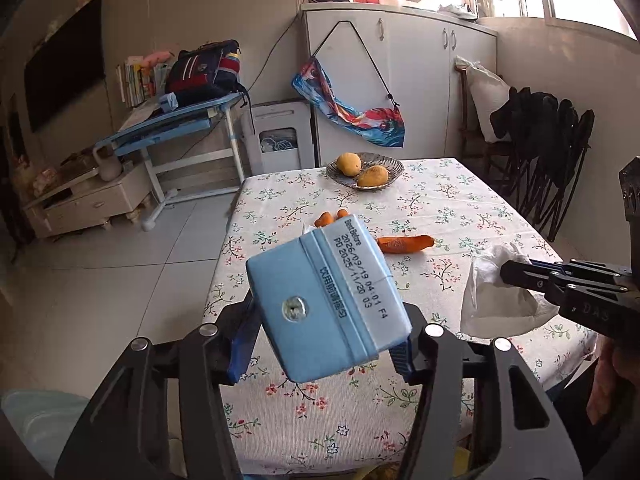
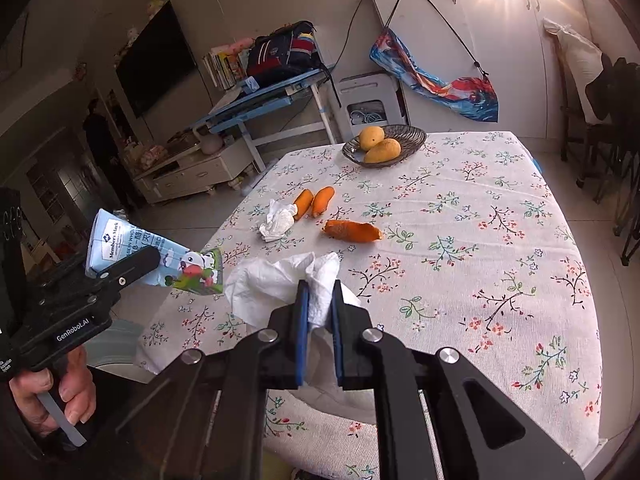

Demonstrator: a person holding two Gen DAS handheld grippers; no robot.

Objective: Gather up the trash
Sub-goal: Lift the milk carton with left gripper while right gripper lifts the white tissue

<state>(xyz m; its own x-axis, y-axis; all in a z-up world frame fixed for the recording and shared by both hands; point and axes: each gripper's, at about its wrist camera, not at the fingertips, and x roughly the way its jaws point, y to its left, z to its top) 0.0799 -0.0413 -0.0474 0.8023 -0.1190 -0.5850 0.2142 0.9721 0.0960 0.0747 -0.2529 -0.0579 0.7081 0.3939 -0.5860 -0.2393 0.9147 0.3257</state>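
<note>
Holding mangoes (image 2: 380, 145), ribbed bowl (image 2: 414, 138), floral table (image 2: 460, 240)

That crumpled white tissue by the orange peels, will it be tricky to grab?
The crumpled tissue looks soft, so it will probably squash flat between the pads. Likely very light; a nudge may slide it on the tablecloth. It touches one orange peel, which may shift too.

Peels (image 2: 352, 231), crumpled tissue (image 2: 278, 220) mid-table; right side free
</note>
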